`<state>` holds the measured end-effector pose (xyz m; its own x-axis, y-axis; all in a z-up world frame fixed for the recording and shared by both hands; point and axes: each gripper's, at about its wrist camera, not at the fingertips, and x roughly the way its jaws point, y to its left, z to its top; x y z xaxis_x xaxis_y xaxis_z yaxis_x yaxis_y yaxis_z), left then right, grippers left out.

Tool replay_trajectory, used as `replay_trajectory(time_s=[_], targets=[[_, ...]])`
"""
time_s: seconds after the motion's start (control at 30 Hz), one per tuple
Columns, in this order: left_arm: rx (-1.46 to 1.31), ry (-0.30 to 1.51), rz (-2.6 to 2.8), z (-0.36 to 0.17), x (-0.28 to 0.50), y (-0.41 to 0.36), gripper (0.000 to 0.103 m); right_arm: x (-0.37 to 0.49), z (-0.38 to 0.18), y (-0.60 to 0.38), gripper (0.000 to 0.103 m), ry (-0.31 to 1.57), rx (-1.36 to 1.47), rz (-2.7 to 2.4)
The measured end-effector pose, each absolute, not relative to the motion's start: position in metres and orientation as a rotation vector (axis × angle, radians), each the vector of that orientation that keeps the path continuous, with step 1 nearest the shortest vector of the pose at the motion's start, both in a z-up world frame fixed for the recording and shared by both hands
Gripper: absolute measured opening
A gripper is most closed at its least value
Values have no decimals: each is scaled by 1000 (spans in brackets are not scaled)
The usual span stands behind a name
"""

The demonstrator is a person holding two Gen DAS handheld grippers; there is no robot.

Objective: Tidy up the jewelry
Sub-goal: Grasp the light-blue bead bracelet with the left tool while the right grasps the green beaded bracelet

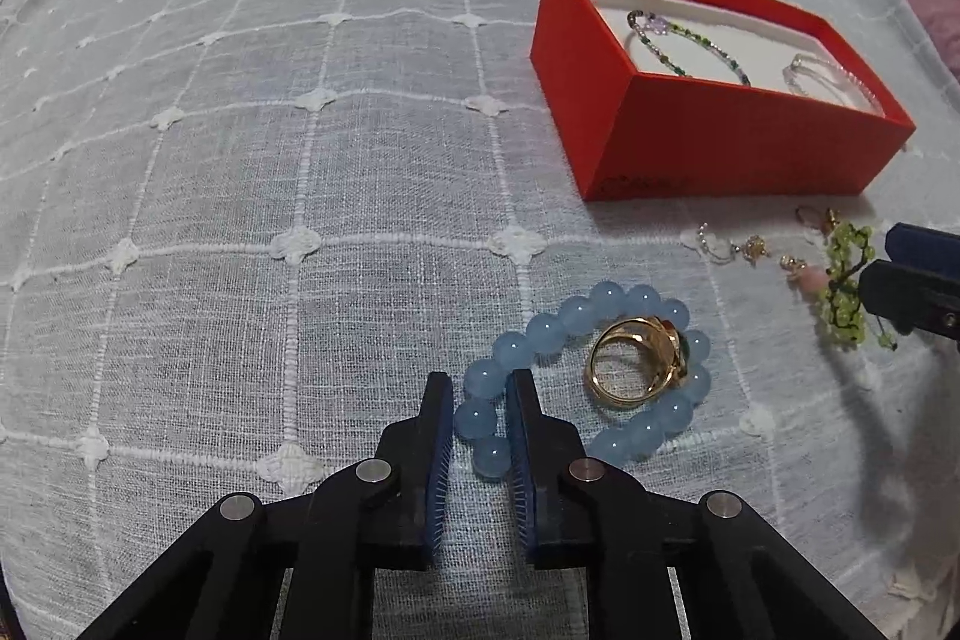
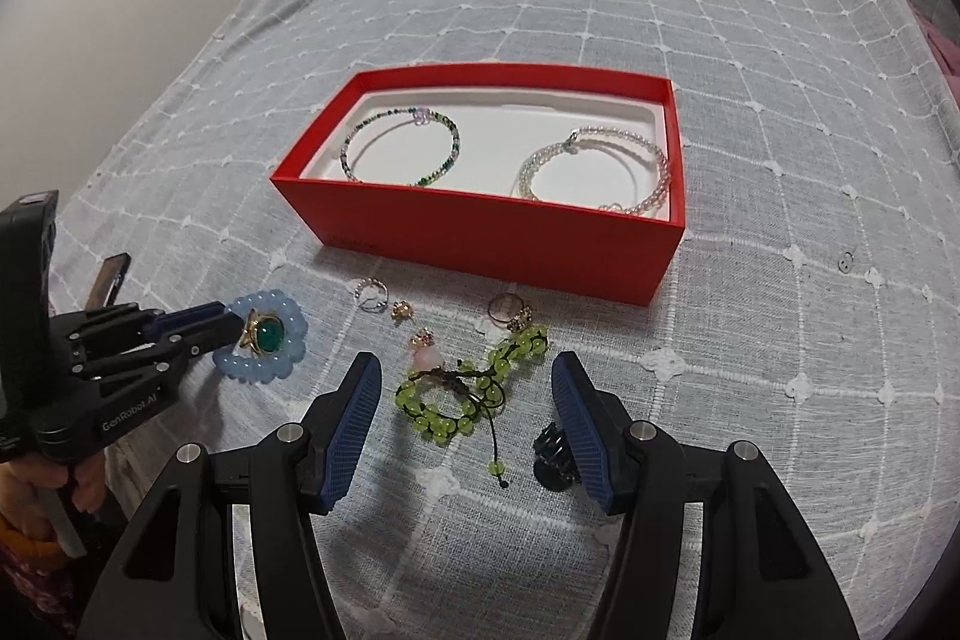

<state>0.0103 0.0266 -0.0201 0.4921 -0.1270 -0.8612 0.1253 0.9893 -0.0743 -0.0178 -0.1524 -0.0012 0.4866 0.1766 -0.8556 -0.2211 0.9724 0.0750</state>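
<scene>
A blue bead bracelet (image 1: 543, 334) lies on the cloth with a gold ring (image 1: 636, 361) with a green stone inside its loop; both show in the right wrist view (image 2: 282, 361) (image 2: 267, 334). My left gripper (image 1: 480, 403) has its fingers either side of the bracelet's left beads, nearly closed on them. A green bead bracelet (image 2: 462, 388) lies between the wide-open fingers of my right gripper (image 2: 468, 400). The red box (image 2: 480, 226) holds a green-beaded bracelet (image 2: 402, 148) and a pearl bracelet (image 2: 600, 166).
Small rings and earrings (image 2: 396, 307) lie on the checked grey cloth (image 2: 780, 160) in front of the box. A dark clip-like item (image 2: 555, 460) sits by my right gripper's right finger. A person's hand holds the left gripper (image 2: 198, 325) at the left.
</scene>
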Motion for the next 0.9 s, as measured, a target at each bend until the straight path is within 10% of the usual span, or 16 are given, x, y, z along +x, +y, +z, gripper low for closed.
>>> replay_trajectory(time_s=[0.73,0.9], targets=[[-27,865,-182,23,-16,22,9,-12,-6,-159,60,1054,6,240],[-34,841,-202,31,-14,18,9,-6,-9,-161,37,1067,29,228]])
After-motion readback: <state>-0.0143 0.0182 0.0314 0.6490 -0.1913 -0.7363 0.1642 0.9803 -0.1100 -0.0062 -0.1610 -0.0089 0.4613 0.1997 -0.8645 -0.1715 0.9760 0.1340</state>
